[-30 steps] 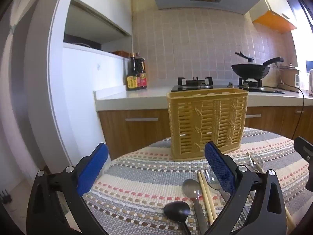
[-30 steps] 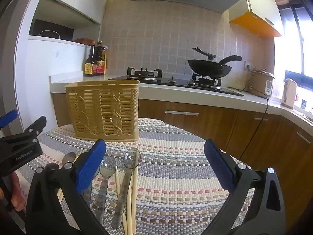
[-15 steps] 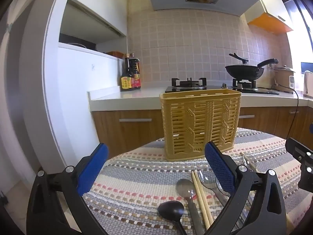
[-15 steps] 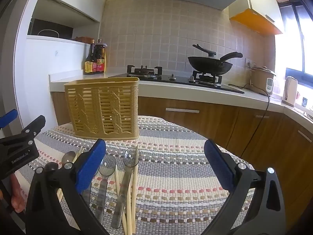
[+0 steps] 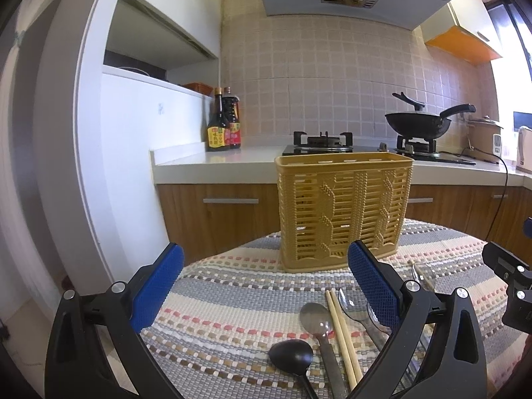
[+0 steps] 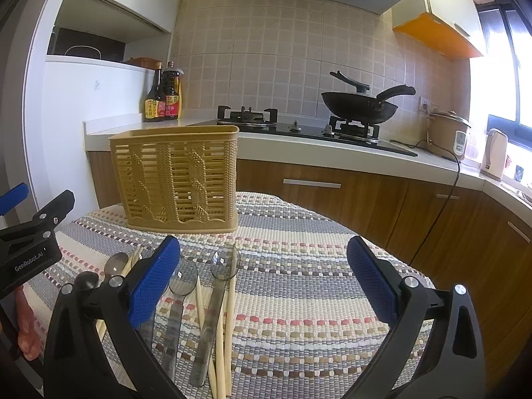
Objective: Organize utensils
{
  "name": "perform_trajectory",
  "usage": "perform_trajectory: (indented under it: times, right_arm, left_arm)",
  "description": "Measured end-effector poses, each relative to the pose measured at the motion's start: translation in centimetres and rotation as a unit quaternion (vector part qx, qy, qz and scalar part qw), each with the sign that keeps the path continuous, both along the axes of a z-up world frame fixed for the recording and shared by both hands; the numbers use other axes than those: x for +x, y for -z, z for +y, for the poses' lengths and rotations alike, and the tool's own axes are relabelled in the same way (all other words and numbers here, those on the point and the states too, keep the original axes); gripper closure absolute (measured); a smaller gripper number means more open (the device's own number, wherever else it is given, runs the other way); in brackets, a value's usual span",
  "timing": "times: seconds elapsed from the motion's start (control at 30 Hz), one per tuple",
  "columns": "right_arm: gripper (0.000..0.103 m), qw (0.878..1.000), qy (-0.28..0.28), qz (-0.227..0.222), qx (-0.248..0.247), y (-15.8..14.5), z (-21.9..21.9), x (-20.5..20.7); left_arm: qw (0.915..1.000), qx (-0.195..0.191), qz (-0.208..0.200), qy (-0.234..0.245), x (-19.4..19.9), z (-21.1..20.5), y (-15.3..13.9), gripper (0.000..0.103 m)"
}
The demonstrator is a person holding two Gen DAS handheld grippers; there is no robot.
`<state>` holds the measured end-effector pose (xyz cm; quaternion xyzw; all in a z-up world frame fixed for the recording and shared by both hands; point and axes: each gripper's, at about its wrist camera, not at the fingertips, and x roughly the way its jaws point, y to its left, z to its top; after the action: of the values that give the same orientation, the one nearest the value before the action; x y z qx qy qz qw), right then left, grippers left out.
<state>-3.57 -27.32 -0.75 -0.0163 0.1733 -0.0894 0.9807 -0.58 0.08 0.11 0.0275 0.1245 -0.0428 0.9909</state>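
A yellow slotted utensil basket (image 5: 344, 212) stands upright on a striped woven mat (image 5: 232, 299); it also shows in the right wrist view (image 6: 179, 179). In front of it lie a black spoon (image 5: 292, 355), a grey spoon (image 5: 316, 316), wooden chopsticks (image 5: 342, 332) and clear plastic spoons (image 6: 224, 262). More chopsticks (image 6: 229, 316) lie beside those spoons. My left gripper (image 5: 266, 289) is open and empty above the mat, left of the utensils. My right gripper (image 6: 262, 279) is open and empty, hovering over the mat right of the utensils.
Behind the table runs a kitchen counter (image 5: 216, 163) with sauce bottles (image 5: 224, 126), a gas stove (image 5: 319, 141), a black wok (image 6: 360, 106), a rice cooker (image 6: 449, 133) and a kettle (image 6: 495, 153). A white wall column (image 5: 66, 133) stands at the left.
The left gripper's view has drifted left, so the basket and utensils sit slightly further right and higher. The right gripper has barely moved. Both stay open.
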Motion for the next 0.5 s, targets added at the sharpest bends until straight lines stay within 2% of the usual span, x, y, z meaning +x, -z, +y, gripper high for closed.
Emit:
perform_trajectory:
  times: [0.5]
  right_arm:
    - [0.007, 1.000, 0.002, 0.006, 0.004, -0.06, -0.47, 0.28]
  left_arm:
    - [1.0000, 0.001, 0.003, 0.004, 0.06, -0.02, 0.03, 0.007]
